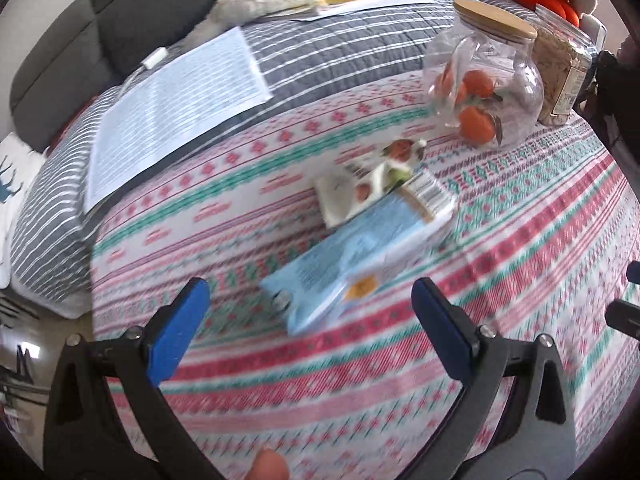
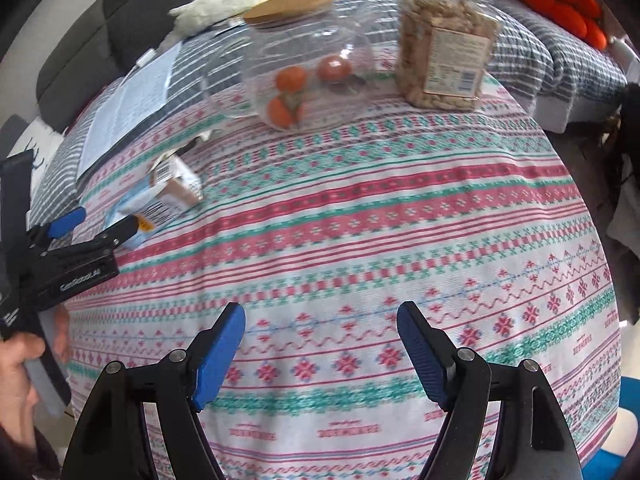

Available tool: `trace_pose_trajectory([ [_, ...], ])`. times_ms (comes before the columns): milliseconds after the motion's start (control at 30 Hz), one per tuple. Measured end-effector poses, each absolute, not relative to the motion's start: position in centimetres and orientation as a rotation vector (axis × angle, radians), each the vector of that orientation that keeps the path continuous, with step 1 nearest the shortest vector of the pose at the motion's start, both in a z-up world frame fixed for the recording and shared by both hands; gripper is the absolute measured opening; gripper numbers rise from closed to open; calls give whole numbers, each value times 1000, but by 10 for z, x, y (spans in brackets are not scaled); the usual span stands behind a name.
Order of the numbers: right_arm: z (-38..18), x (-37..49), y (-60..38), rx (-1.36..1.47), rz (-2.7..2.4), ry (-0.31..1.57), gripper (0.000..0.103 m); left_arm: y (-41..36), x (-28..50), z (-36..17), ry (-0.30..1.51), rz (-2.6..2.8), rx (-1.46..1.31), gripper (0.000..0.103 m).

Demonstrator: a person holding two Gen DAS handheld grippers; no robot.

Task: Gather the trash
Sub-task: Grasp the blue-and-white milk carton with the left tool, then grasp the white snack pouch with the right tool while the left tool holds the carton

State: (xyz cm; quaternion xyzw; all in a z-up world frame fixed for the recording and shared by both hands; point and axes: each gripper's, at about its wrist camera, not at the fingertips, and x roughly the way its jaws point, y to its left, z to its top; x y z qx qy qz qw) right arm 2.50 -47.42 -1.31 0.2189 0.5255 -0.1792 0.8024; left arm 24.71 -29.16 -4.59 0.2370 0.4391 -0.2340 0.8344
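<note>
The left gripper [image 1: 310, 294] hangs with its blue pads spread wide and nothing between them; just ahead of its tips lies a flattened light-blue carton [image 1: 356, 256] on the patterned tablecloth [image 1: 520, 280], with a smaller white wrapper [image 1: 360, 192] touching the carton's far end. The right gripper [image 2: 322, 320] is likewise spread and empty over bare cloth. Farther ahead stand a glass jar [image 1: 484, 80] holding orange fruit and a snack jar [image 2: 444, 44].

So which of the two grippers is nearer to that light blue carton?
Left. The left gripper hangs open right over the light blue carton; the right gripper is open over bare tablecloth, well off to its side.
</note>
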Motion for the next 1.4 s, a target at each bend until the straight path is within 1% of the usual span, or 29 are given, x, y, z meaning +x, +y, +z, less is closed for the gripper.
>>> trace_pose_trajectory([
  [33, -14, 24, -478, 472, -387, 1126, 80, -296, 248, -47, 930, -505, 498, 100],
  [133, -15, 25, -485, 472, -395, 1129, 80, -305, 252, -51, 952, -544, 480, 93],
  [200, -16, 24, -488, 477, -400, 1130, 80, -308, 251, -55, 982, -556, 480, 83],
  [233, -17, 25, -489, 481, -401, 1131, 80, -309, 250, -57, 998, -560, 493, 80],
  [300, -17, 26, -489, 485, -403, 1131, 80, -308, 246, -60, 1012, -560, 515, 68],
  [333, -17, 27, -488, 487, -402, 1131, 80, -307, 244, -61, 1016, -551, 524, 65],
  [400, -16, 29, -484, 487, -393, 1130, 80, -302, 239, -62, 1021, -529, 522, 53],
  [433, -15, 30, -481, 484, -391, 1129, 80, -298, 237, -62, 1022, -509, 513, 49],
  [467, -14, 31, -478, 483, -388, 1128, 80, -294, 235, -60, 1023, -500, 498, 41],
  [500, -13, 32, -475, 484, -385, 1126, 80, -289, 233, -58, 1029, -501, 466, 37],
  [767, -10, 47, -452, 515, -362, 1119, 80, -248, 201, -39, 1065, -490, 370, 36],
  [900, -13, 62, -434, 498, -327, 1122, 80, -209, 189, -25, 1105, -450, 262, 36],
  [1033, -22, 86, -416, 449, -300, 1131, 80, -159, 178, -9, 1061, -396, 158, 36],
  [1100, -30, 106, -409, 426, -312, 1145, 80, -131, 171, -12, 1011, -354, 121, 36],
  [1167, -35, 122, -401, 412, -273, 1161, 80, -107, 177, -23, 1037, -299, 70, 36],
  [1267, -37, 155, -379, 282, -237, 1161, 80, -77, 192, -31, 1077, -271, -39, 36],
  [1300, -38, 169, -370, 228, -217, 1152, 80, -69, 196, -32, 1070, -258, -49, 36],
  [1400, -41, 201, -361, 193, -164, 1134, 80, -52, 202, -35, 1055, -221, -41, 36],
])
